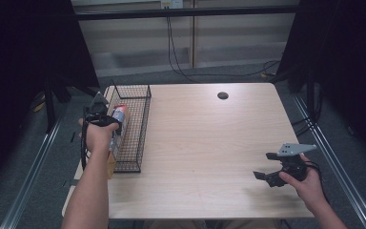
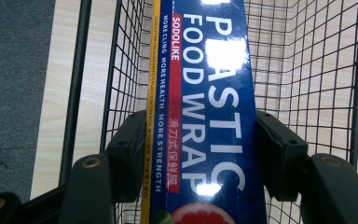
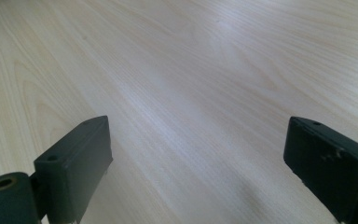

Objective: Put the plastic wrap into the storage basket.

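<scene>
My left gripper (image 2: 200,154) has its jaws clamped on both long sides of a plastic wrap box (image 2: 205,116), pads pressed flat against the cardboard, so that's a solid hold. The box is dark blue with big white "PLASTIC FOOD WRAP" running lengthwise, a red strip reading "SODOLIKE" with Chinese characters under it, then a line of small white text, "MORE CLING MORE HEALTH MORE STRENGTH", and a yellow edge whose print is too tiny for me to read. There's a grapefruit slice picture right at the gripper end. From the high view the box sits inside the black wire basket (image 1: 140,125), angled along its length with the far end pointing toward the basket's back wall, and my left hand (image 1: 96,136) is just at the basket's left rim. The basket stands at the left edge of the wooden table (image 1: 205,143). My right gripper (image 3: 200,172) is well away from the basket, over the near right part of the table, jaws wide apart with just bare wood between them.
</scene>
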